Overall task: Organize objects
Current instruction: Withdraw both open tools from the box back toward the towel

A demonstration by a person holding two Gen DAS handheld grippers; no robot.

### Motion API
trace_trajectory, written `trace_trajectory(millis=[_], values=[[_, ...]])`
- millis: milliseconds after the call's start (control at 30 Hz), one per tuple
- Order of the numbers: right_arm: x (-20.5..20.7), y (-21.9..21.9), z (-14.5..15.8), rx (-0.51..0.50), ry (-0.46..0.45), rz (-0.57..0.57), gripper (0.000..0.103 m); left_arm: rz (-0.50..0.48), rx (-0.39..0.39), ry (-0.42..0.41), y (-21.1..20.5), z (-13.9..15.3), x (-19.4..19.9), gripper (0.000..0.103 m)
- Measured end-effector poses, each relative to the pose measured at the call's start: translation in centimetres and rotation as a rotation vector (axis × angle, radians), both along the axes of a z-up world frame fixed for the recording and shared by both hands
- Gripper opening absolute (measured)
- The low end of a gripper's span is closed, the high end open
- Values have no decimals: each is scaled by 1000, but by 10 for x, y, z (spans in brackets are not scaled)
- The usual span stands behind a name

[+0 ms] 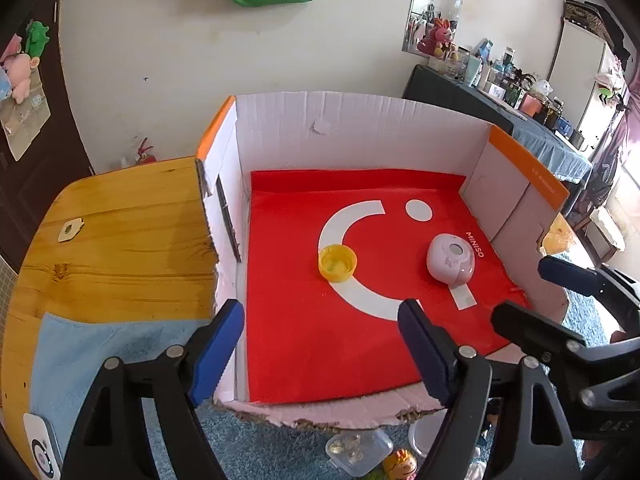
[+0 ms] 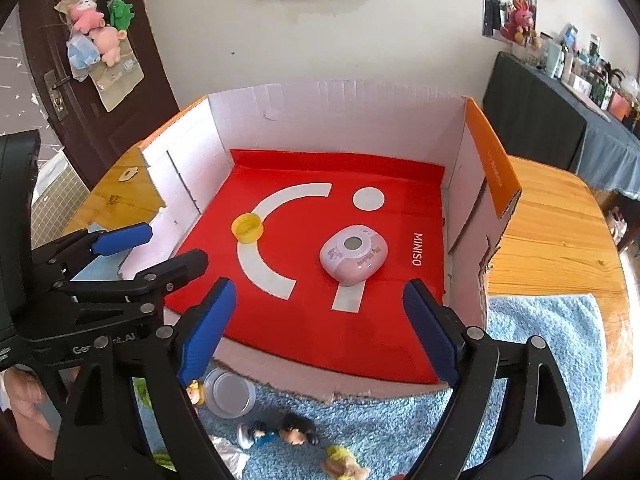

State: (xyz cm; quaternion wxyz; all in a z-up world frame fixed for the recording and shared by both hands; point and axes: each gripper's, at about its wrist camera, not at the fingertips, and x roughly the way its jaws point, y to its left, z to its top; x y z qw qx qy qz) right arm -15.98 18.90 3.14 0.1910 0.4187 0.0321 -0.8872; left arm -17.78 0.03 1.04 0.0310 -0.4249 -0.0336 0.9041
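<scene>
An open cardboard box [image 1: 360, 132] [image 2: 340, 116] with a red liner stands on the wooden table. Inside it lie a yellow cap [image 1: 337, 263] [image 2: 247, 227], open side up, and to its right a pink rounded gadget [image 1: 451, 258] [image 2: 354, 254]. My left gripper [image 1: 320, 312] [image 2: 168, 246] hovers open over the box's near left part, nothing between its blue pads. My right gripper [image 2: 320, 288] [image 1: 528, 292] is open above the near right part, just short of the pink gadget, and holds nothing. Neither gripper touches an object.
A blue fluffy towel [image 2: 540, 340] covers the table in front of the box. On it lie a clear plastic container [image 2: 230, 392] [image 1: 358, 450] and small toy figures [image 2: 280, 432]. Bare wooden table [image 1: 120, 220] [image 2: 552, 220] flanks the box. A white device [image 1: 40, 448] lies near left.
</scene>
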Motion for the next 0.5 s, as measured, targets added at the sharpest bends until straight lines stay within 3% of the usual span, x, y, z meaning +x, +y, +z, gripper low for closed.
trace_trajectory(millis=[500], values=[[32,0,10,3,58,15,95,-14,-33,20,-3,3,27,92]])
